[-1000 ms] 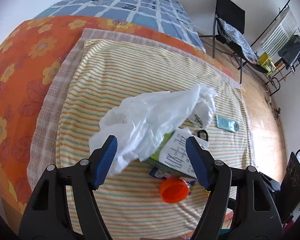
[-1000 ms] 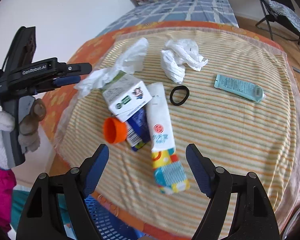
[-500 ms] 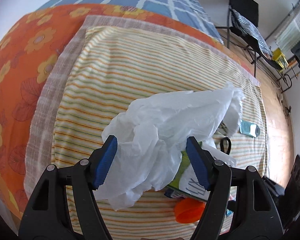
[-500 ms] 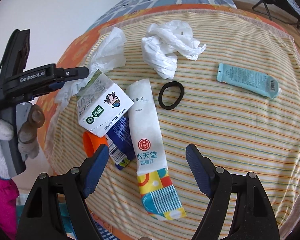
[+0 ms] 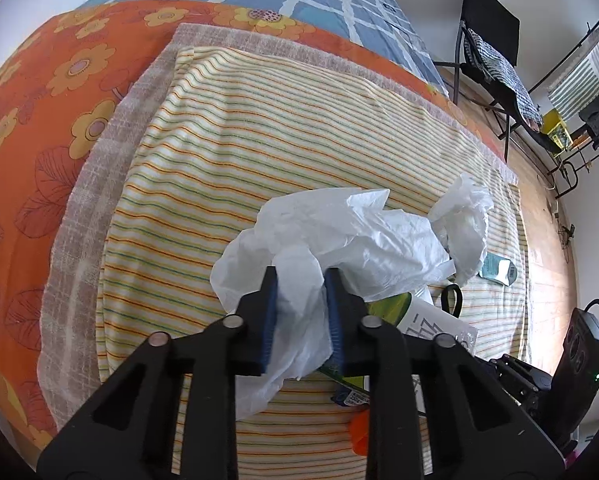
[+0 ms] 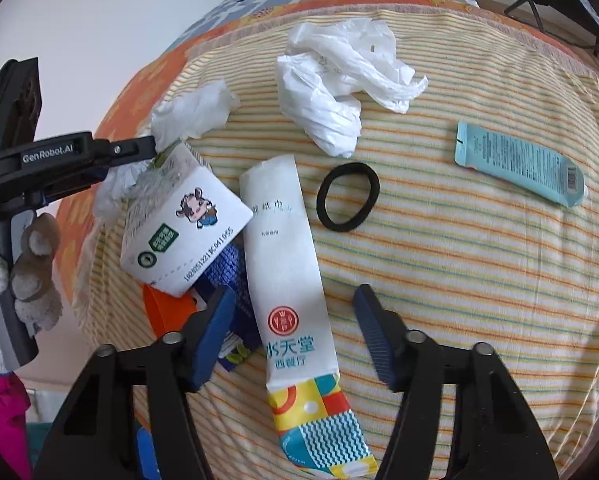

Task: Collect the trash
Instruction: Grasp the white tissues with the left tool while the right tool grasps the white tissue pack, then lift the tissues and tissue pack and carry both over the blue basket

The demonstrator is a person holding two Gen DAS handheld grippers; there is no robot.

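Right now the left gripper [image 5: 299, 300] has its blue pads pinched together on a fold of the white plastic bag [image 5: 351, 236], low centre of the left wrist view. Bag bunches up above the jaws and drapes down past them; part of it lies over the milk carton [image 6: 183, 220]. Grip looks thin, only film between the pads.

Right gripper [image 6: 295, 336] hangs with jaws wide apart, nothing in them, straddling the long paper sachet [image 6: 287, 264] at the lower middle of its view.

Outward on the striped cloth [image 6: 479, 264]: an orange cap [image 6: 161, 308] and a blue wrapper [image 6: 229, 276] under the carton at lower left, a black hair tie [image 6: 347, 196] at centre, a second crumpled white bag [image 6: 339, 88] at the top, a light-blue tube [image 6: 519, 164] at upper right.

Judgement: lift the bag slowly and straight up so it peels off the carton without dragging it. Film could slip; keep the squeeze firm. The sachet is flat, so the right jaws would need to press down around its edges.
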